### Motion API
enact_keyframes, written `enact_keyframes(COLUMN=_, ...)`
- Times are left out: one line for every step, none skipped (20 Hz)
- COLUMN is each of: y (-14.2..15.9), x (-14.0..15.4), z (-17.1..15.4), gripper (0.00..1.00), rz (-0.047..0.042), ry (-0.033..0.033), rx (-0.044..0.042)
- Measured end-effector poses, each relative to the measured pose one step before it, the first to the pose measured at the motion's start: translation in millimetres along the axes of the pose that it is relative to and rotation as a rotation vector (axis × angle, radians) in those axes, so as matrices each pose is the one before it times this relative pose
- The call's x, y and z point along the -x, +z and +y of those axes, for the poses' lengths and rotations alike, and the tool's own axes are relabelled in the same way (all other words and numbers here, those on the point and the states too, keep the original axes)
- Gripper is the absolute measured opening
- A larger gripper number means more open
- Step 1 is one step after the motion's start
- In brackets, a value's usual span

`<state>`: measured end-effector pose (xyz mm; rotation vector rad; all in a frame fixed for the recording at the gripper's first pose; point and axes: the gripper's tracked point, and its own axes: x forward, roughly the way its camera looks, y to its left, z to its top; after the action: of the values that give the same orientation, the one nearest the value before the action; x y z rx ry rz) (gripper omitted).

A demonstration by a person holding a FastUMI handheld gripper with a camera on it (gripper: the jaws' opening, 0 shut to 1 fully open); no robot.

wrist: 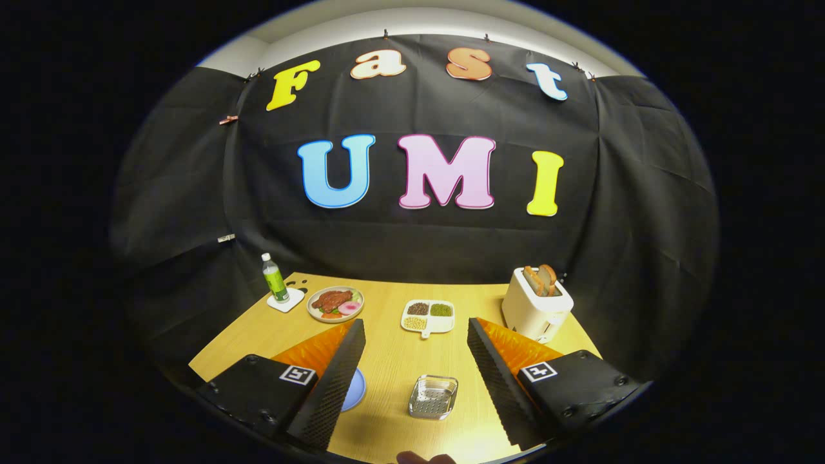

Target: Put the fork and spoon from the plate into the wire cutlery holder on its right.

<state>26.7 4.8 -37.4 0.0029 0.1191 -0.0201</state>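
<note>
My gripper (416, 324) is open and held above the wooden table (387, 361), with nothing between its fingers. Below the gap between the fingers, nearer the right one, stands the square wire cutlery holder (433, 397). To the holder's left, a blue plate (356, 390) peeks out from behind the left finger (335, 380), which hides most of the plate and whatever lies on it.
Beyond the fingertips sits a white divided dish of beans (428, 316). A plate of food (335, 303) and a bottle on a coaster (276, 279) stand at the back left. A white toaster with bread (536, 303) stands at the back right. A person's fingertip (422, 459) shows at the near edge.
</note>
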Motion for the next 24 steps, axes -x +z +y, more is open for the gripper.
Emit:
enact_keyframes(y=-7.36, x=-3.72, z=5.62, gripper=0.99, rz=0.02693, ry=0.01339, rx=-0.00266)
enact_keyframes(y=-7.3, x=-4.02, z=5.83, gripper=0.99, rz=0.02702, ry=0.01413, rx=-0.00094)
enact_keyframes(y=-6.89, x=-4.67, z=6.18, gripper=0.99, rz=0.02588, ry=0.01328, rx=0.00291)
enact_keyframes(y=-10.31, x=-6.03, z=7.68, gripper=0.99, rz=0.03609, ry=0.01331, rx=0.00793)
enact_keyframes(y=-6.17, x=-4.43, z=4.46, gripper=0.99, rz=0.02153, ry=0.00962, rx=0.00611)
enact_keyframes(y=-7.39, x=-5.54, z=6.59, gripper=0.99, rz=0.02619, ry=0.01315, rx=0.00796)
enact_keyframes(y=-7.46, x=-5.48, z=5.98, gripper=0.99, rz=0.02818, ry=0.01106, rx=0.00584)
enact_keyframes(y=-7.91, x=-7.47, z=7.86, gripper=0.99, rz=0.02705, ry=0.01409, rx=0.00554)
enact_keyframes(y=-8.46, x=-6.74, z=7.86, gripper=1.0, rz=0.03369, ry=0.0149, rx=0.00436)
enact_keyframes(y=-9.11, x=-6.26, z=8.83, gripper=1.0, rz=0.03277, ry=0.01636, rx=0.00656)
enact_keyframes(y=-8.85, x=-8.13, z=9.26, gripper=0.99, rz=0.03589, ry=0.01493, rx=0.00869)
enact_keyframes(y=-6.85, x=-7.16, z=9.48, gripper=0.99, rz=0.02515, ry=0.02081, rx=0.005)
enact_keyframes(y=-6.24, x=-7.93, z=9.84, gripper=1.0, rz=0.01963, ry=0.01967, rx=0.00864)
enact_keyframes(y=-8.7, x=-8.17, z=8.75, gripper=1.0, rz=0.02981, ry=0.013, rx=0.00942)
enact_keyframes(y=-10.72, x=-6.73, z=7.55, gripper=1.0, rz=0.03817, ry=0.01612, rx=0.00321)
enact_keyframes(y=-8.47, x=-7.46, z=8.61, gripper=1.0, rz=0.03088, ry=0.01775, rx=-0.0002)
enact_keyframes(y=-6.83, x=-7.97, z=7.41, gripper=1.0, rz=0.0282, ry=0.01385, rx=0.00405)
enact_keyframes(y=-6.6, x=-8.42, z=4.74, gripper=1.0, rz=0.02898, ry=0.01316, rx=0.0055)
enact_keyframes(y=-8.41, x=-8.15, z=6.39, gripper=1.0, rz=0.03217, ry=0.01276, rx=0.00964)
enact_keyframes(y=-7.61, x=-7.88, z=4.34, gripper=1.0, rz=0.02858, ry=0.00954, rx=0.01175)
enact_keyframes(y=-6.9, x=-8.93, z=4.38, gripper=1.0, rz=0.02672, ry=0.00846, rx=0.01684)
enact_keyframes(y=-5.81, x=-10.06, z=1.29, gripper=1.0, rz=0.02256, ry=0.0002, rx=0.02071)
enact_keyframes(y=-5.59, x=-10.71, z=-0.09, gripper=1.0, rz=0.02304, ry=-0.00357, rx=0.02024)
enact_keyframes(y=-4.74, x=-10.07, z=1.05, gripper=1.0, rz=0.02147, ry=-0.00201, rx=0.01533)
